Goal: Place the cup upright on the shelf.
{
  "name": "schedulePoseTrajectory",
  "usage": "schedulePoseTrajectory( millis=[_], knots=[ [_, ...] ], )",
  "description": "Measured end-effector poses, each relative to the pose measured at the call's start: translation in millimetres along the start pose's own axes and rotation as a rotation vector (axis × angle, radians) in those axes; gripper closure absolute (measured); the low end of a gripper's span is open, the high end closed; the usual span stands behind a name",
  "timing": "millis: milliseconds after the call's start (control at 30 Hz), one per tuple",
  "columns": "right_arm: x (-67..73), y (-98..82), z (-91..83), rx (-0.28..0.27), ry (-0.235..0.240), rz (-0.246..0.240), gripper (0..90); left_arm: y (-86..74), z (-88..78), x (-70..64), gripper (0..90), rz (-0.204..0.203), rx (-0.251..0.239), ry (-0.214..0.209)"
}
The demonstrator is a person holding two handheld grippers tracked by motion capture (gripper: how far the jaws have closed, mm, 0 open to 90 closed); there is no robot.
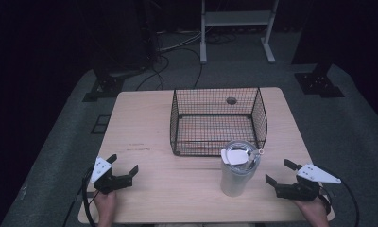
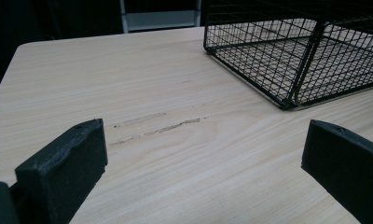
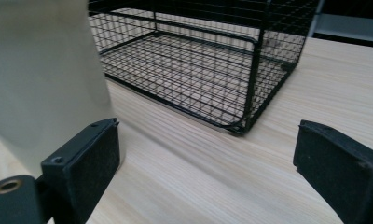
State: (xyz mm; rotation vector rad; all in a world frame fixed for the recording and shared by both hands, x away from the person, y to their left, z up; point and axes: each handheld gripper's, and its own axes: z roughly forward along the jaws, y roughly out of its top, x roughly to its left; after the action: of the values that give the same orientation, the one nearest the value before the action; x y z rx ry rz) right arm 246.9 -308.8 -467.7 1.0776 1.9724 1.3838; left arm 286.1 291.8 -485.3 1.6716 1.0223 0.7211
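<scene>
A pale tumbler (image 1: 237, 172) with a clear lid stands upright on the wooden table (image 1: 144, 127), just in front of a black wire basket (image 1: 218, 121). My left gripper (image 1: 123, 165) rests open near the table's front left, jaws apart over bare wood (image 2: 198, 154). My right gripper (image 1: 280, 171) is open at the front right, a short way right of the tumbler. In the right gripper view the tumbler's wall (image 3: 40, 74) rises just beyond the left jaw, and the basket (image 3: 198, 60) lies ahead. The basket's corner (image 2: 287, 100) shows in the left gripper view.
The basket holds nothing and has a round table hole (image 1: 231, 100) behind its back wall. Scuff marks (image 2: 156, 128) streak the wood ahead of my left gripper. A white frame stand (image 1: 234, 19) and cables lie on the dark floor beyond the table.
</scene>
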Motion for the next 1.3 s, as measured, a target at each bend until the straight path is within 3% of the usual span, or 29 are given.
schedulePoseTrajectory(
  millis=[433,633,933,1300],
  knots=[
    [6.6,14.7,-14.2,-0.034,0.055,-0.024,6.6,-0.6,-1.2,-0.3,0.0,-0.002,-0.006,0.005],
    [17.5,20.9,-16.8,0.008,0.081,-0.082,6.6,-0.7,-1.3,-0.4,0.0,0.001,-0.008,0.004],
    [30.2,27.8,-15.6,0.022,0.148,-0.133,6.6,-0.8,-1.5,-0.6,0.0,0.002,-0.010,0.004],
    [40.8,30.3,-11.1,0.038,0.215,-0.142,6.5,-0.9,-1.8,-1.3,0.0,0.009,-0.013,0.002]
  ],
)
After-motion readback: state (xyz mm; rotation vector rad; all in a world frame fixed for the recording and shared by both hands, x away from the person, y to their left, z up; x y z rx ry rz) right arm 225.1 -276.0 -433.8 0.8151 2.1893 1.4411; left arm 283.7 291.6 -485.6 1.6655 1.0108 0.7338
